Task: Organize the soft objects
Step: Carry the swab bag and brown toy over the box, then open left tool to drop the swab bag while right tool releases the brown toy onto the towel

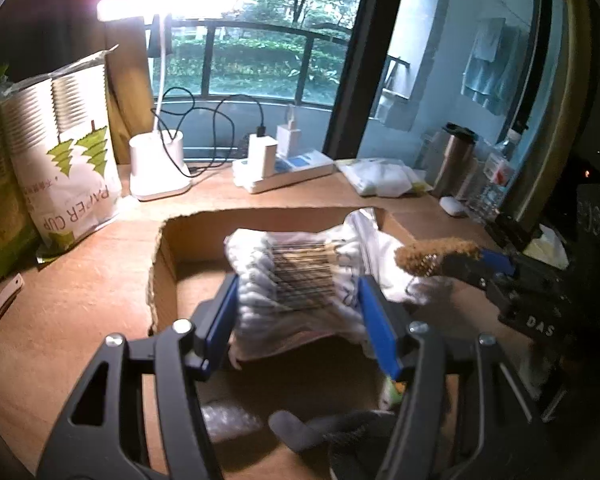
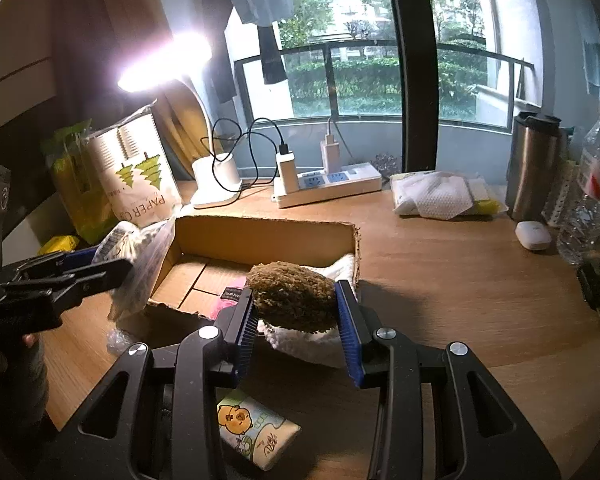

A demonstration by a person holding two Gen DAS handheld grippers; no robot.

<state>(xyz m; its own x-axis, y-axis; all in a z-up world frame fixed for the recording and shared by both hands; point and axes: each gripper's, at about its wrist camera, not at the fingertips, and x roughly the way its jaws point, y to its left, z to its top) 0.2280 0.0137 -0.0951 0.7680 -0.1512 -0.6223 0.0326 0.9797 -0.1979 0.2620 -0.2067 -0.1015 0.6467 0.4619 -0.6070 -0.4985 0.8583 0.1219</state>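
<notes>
My left gripper (image 1: 296,304) is shut on a clear bag of cotton swabs (image 1: 296,276) and holds it over the open cardboard box (image 1: 260,220). The bag also shows in the right wrist view (image 2: 136,256), at the box's left edge. My right gripper (image 2: 296,312) is shut on a brown-and-white fuzzy soft object (image 2: 292,296) at the near right corner of the box (image 2: 268,236). The same object shows in the left wrist view (image 1: 436,256). A pink item (image 2: 228,296) lies inside the box.
A tissue pack (image 2: 256,432) lies on the desk near me. A paper cup bag (image 1: 68,160), lamp base (image 1: 160,168), power strip (image 2: 328,188), white packet (image 2: 440,196), steel flask (image 2: 536,168), water bottle (image 2: 592,200) and white earbud case (image 2: 534,236) stand around the box.
</notes>
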